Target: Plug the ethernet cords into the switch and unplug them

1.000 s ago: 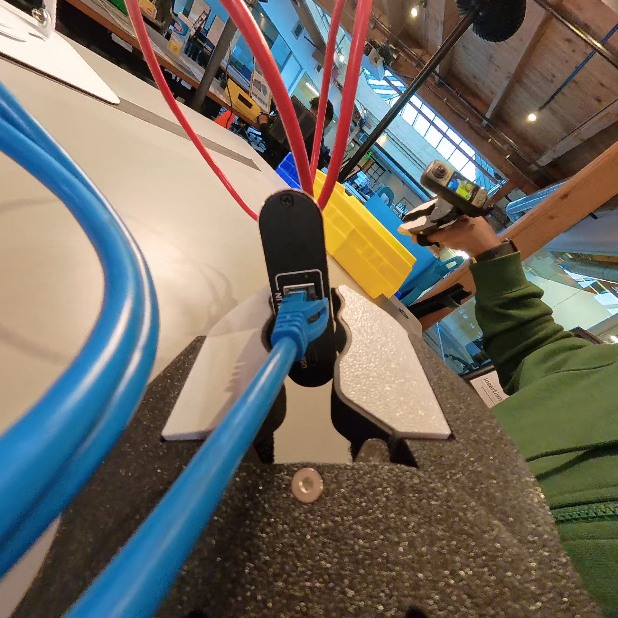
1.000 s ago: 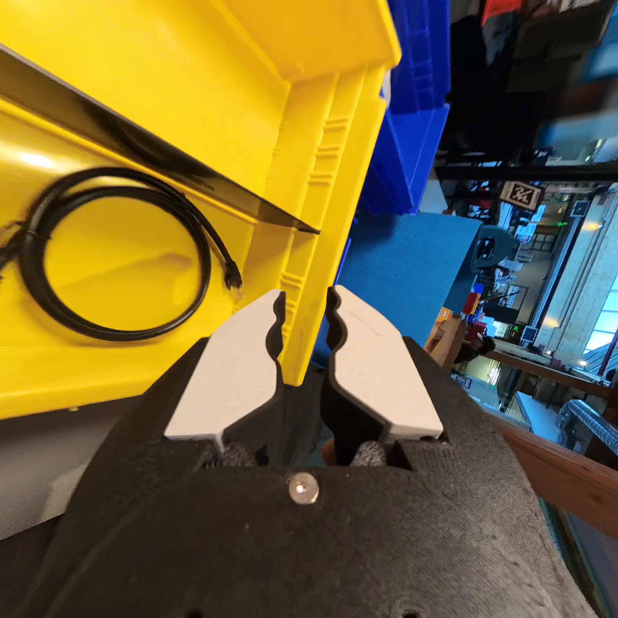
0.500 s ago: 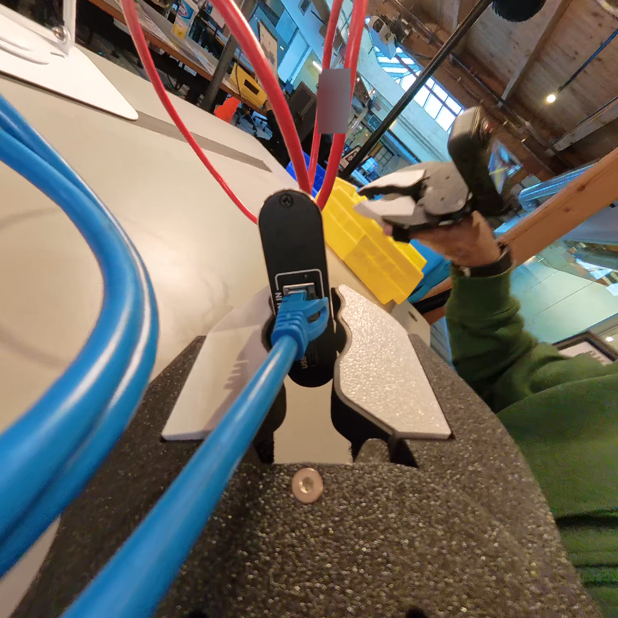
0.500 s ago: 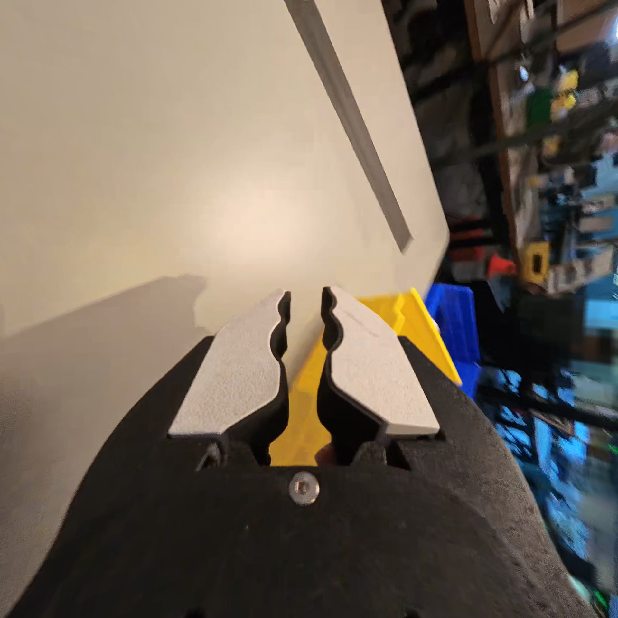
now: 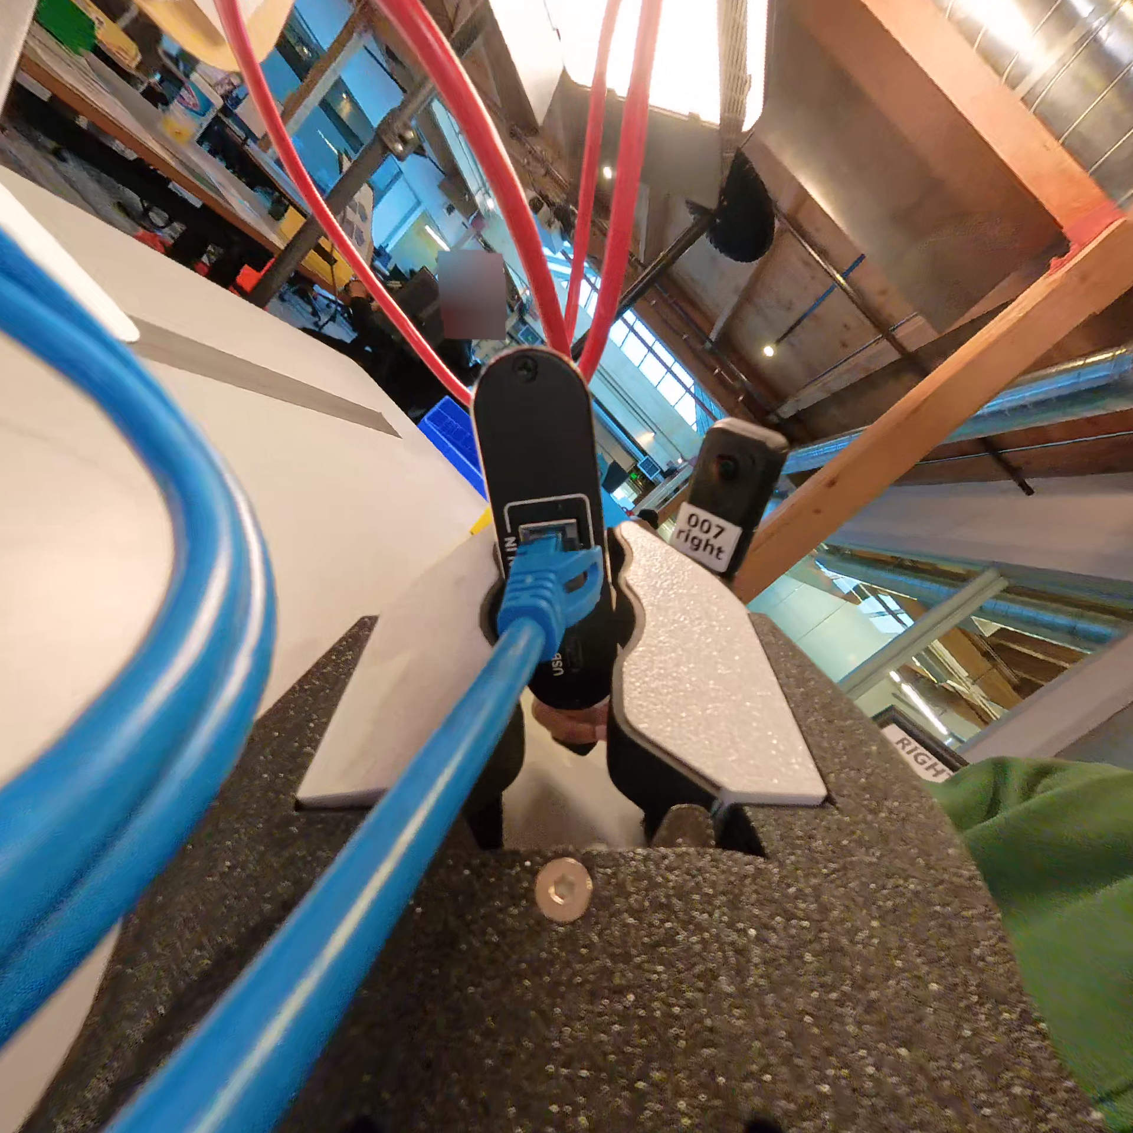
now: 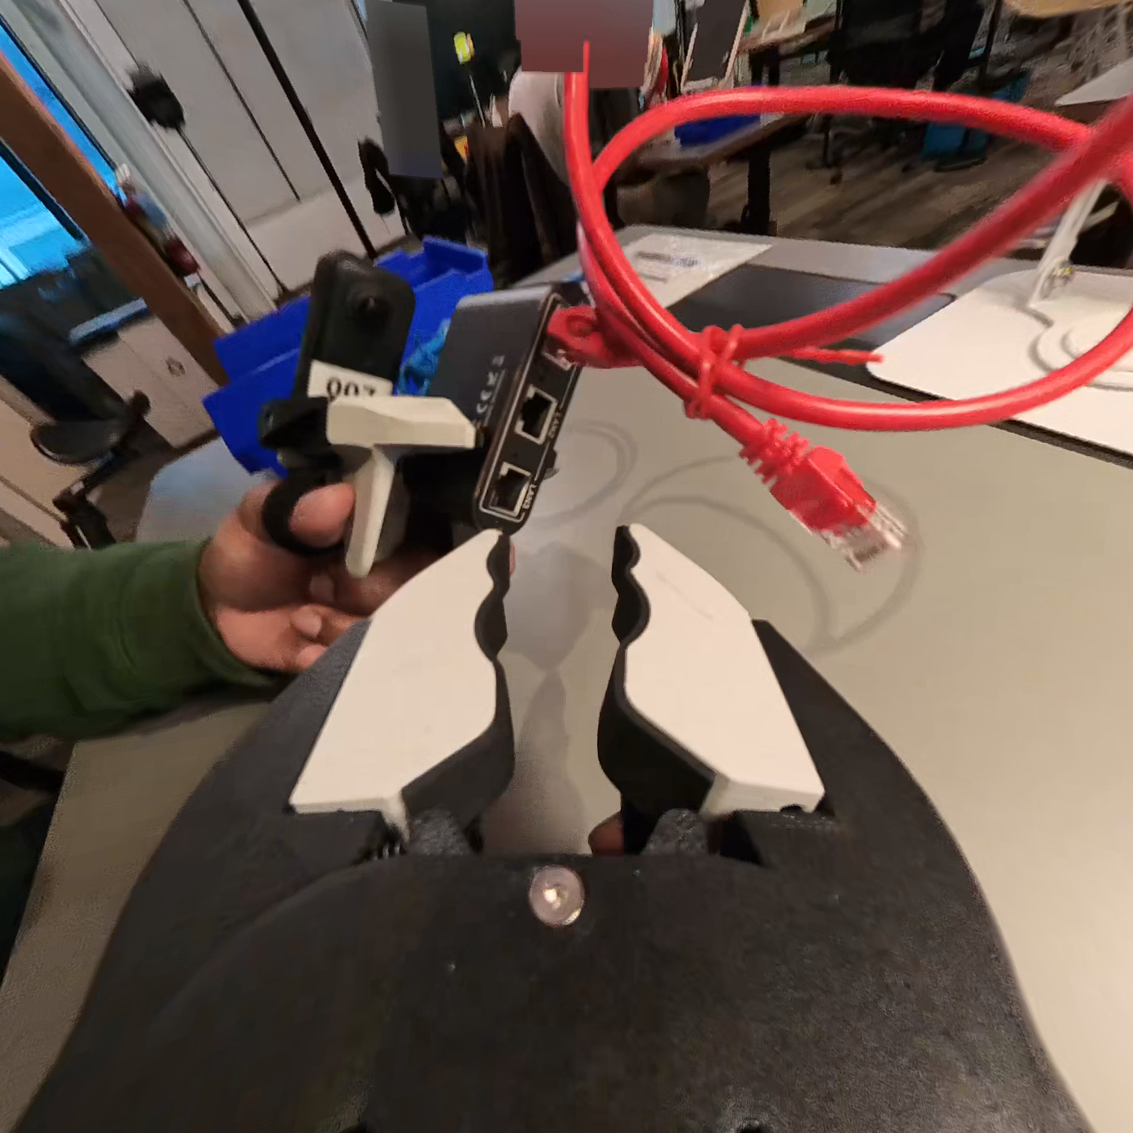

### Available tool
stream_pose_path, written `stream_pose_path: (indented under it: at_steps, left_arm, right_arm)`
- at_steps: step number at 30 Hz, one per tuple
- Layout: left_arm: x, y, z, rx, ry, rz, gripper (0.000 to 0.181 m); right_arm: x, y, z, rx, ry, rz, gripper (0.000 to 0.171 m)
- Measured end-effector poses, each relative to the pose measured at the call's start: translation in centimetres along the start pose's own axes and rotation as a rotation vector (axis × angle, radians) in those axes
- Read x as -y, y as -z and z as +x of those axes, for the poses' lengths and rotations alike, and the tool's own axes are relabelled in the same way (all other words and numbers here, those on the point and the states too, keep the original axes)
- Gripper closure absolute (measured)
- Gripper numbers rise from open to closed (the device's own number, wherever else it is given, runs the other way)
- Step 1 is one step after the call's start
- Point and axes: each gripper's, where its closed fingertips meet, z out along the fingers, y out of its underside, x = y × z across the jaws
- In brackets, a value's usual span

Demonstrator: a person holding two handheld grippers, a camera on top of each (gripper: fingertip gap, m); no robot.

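The black switch (image 5: 539,521) stands on end at the centre of the left wrist view, clamped between the fingers of the left tool (image 5: 555,588) and lifted off the grey bench (image 5: 294,490). A blue ethernet cord (image 5: 539,588) is plugged into the port on its near end and runs down to the lower left, looping wide at the left edge. In the right wrist view the switch (image 6: 515,392) sits left of centre; a red ethernet cord (image 6: 705,343) is plugged into its top port and the two ports below it are bare. The red cord's coil is tied, and its loose plug (image 6: 821,496) dangles at centre right. The right tool (image 6: 561,552) hangs just below the switch, fingers apart and holding nothing
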Motion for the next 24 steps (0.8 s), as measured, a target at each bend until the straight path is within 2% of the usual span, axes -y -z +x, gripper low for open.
stream_pose_path:
  at_steps: [3, 12, 16, 24]
  left_arm:
    - [-1.2, 0.8, -0.8, 0.026, -0.041, -0.023, 0.153]
    - [-3.0, 0.8, -0.2, 0.012, -0.123, -0.115, 0.152]
    - [-3.1, 0.9, -0.5, 0.040, -0.157, -0.124, 0.152]
    - [-2.1, 1.8, -1.2, 0.083, -0.211, -0.119, 0.152]
  right_arm:
    - [-0.3, 0.2, 0.5, 0.036, -0.087, 0.116, 0.137]
    - [-1.0, -0.1, -0.1, 0.129, -0.179, 0.170, 0.134]
    - [-0.5, 0.4, 0.5, 0.129, -0.209, 0.224, 0.136]
    - [-0.6, 0.1, 0.2, 0.140, -0.198, 0.210, 0.136]
